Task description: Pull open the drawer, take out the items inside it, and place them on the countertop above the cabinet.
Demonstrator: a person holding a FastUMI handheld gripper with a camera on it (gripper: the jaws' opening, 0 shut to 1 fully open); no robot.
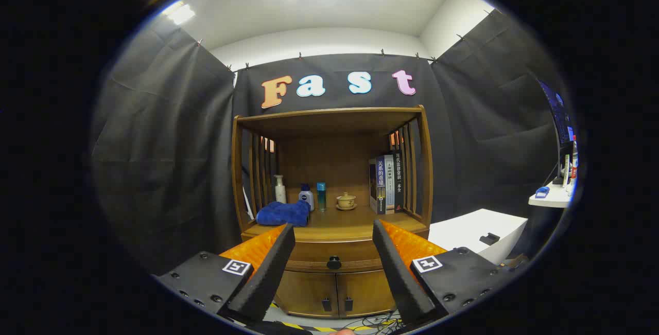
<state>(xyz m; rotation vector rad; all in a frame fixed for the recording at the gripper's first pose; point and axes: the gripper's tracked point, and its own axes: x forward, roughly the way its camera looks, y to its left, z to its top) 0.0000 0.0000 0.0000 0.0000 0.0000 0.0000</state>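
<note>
Two of the upright books at the right end of the cabinet's open shelf carry vertical Chinese titles. The pale spine (381, 181) appears to read 关系的重建, and the dark spine (398, 176) beside it 现代法律常识一本全; the smaller print lower down is too fine to read. The gripper (333, 227), its fingers spread apart with nothing between them, bears two square black-and-white coded markers (237, 266), one behind each finger, with no letters.

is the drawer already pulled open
No, the drawer sits flush in the cabinet, its knob untouched beyond the open gripper.
</note>
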